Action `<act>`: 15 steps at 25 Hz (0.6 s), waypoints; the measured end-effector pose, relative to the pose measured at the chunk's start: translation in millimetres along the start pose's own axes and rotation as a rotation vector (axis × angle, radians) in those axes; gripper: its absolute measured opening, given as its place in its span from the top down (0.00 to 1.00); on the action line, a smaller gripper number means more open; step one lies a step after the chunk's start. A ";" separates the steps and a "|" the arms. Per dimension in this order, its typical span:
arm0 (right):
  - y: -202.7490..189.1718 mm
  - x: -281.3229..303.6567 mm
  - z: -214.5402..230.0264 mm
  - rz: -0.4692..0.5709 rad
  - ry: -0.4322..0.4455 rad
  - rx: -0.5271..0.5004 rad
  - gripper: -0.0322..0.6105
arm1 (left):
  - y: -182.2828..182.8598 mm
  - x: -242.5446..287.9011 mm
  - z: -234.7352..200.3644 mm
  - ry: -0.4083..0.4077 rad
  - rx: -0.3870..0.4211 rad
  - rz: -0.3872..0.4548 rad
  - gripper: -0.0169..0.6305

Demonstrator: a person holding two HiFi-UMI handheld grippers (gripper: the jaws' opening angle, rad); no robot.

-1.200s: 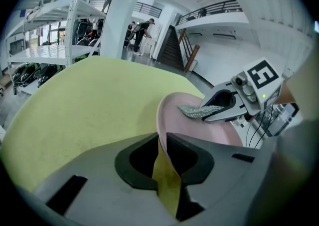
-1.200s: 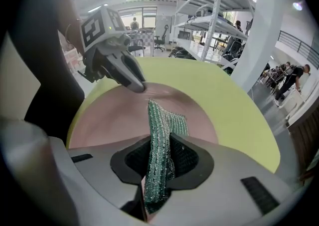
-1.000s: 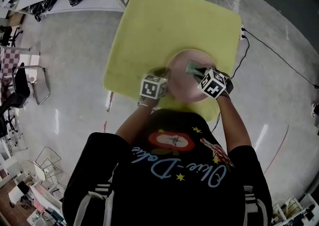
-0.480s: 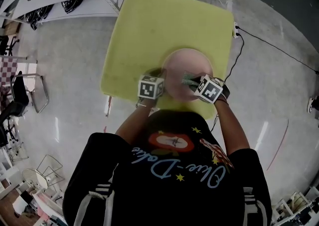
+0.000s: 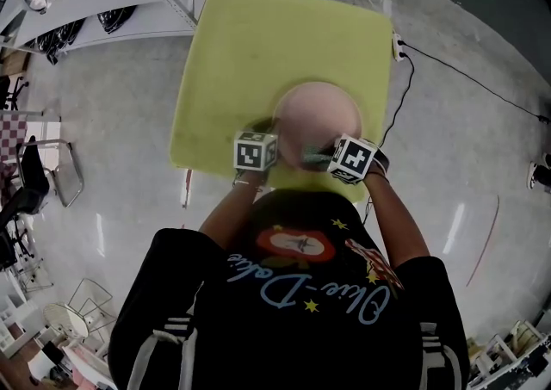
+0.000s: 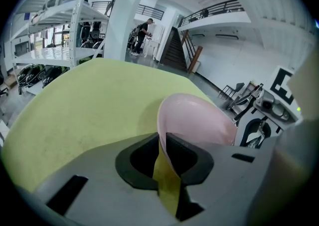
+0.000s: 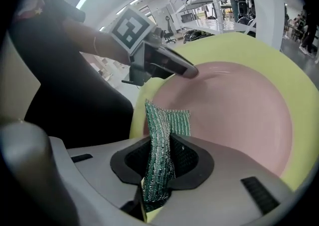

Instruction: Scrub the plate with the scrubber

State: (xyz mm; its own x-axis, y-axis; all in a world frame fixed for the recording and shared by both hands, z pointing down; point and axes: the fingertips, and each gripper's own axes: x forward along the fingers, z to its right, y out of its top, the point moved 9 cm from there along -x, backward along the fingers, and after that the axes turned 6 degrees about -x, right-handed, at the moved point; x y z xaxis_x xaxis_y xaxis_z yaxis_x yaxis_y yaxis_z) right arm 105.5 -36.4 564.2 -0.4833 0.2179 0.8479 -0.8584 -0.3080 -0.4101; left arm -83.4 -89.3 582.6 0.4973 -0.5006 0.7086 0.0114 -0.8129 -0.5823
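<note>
Right gripper (image 7: pixel 168 139), clamped on green woven scrubber (image 7: pixel 169 120), has pulled back to near rim of round pink plate (image 5: pixel 317 108) (stroke ending, prob.); left gripper (image 6: pixel 162 142) pinches that rim by near edge of yellow-green desk (image 5: pixel 241 52).

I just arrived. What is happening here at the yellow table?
A person stands at a yellow-green table with a gripper in each hand. The left gripper is clamped on the rim of a pink plate and steadies it. The right gripper grips a green scrubber, whose free end lies at the plate's near edge. It looks like scrubbing in progress.
</note>
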 end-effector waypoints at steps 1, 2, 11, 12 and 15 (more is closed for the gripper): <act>0.3 0.8 -1.5 -0.004 0.008 -0.004 0.85 | 0.1 0.3 0.1 0.000 0.000 0.000 0.91; 1.1 1.4 -3.1 -0.007 0.015 -0.007 0.85 | -0.1 -0.1 -0.1 0.000 0.000 -0.001 0.91; 9.7 -5.8 -4.8 0.026 0.034 -0.082 0.84 | 0.7 2.3 0.8 0.002 0.000 0.000 0.91; 11.4 -10.4 -0.8 0.050 0.015 -0.078 0.85 | 0.6 2.8 0.5 0.002 -0.003 0.000 0.91; 18.6 -30.1 12.8 0.070 -0.074 -0.099 0.85 | 1.8 2.5 1.9 0.004 -0.017 0.000 0.91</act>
State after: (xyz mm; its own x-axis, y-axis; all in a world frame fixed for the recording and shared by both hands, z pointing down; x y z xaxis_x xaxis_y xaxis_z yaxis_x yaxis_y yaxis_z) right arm 106.3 -60.6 535.3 -0.5321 0.1294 0.8368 -0.8374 -0.2266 -0.4974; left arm -80.5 -91.4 582.5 0.4938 -0.5019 0.7101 -0.0032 -0.8176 -0.5757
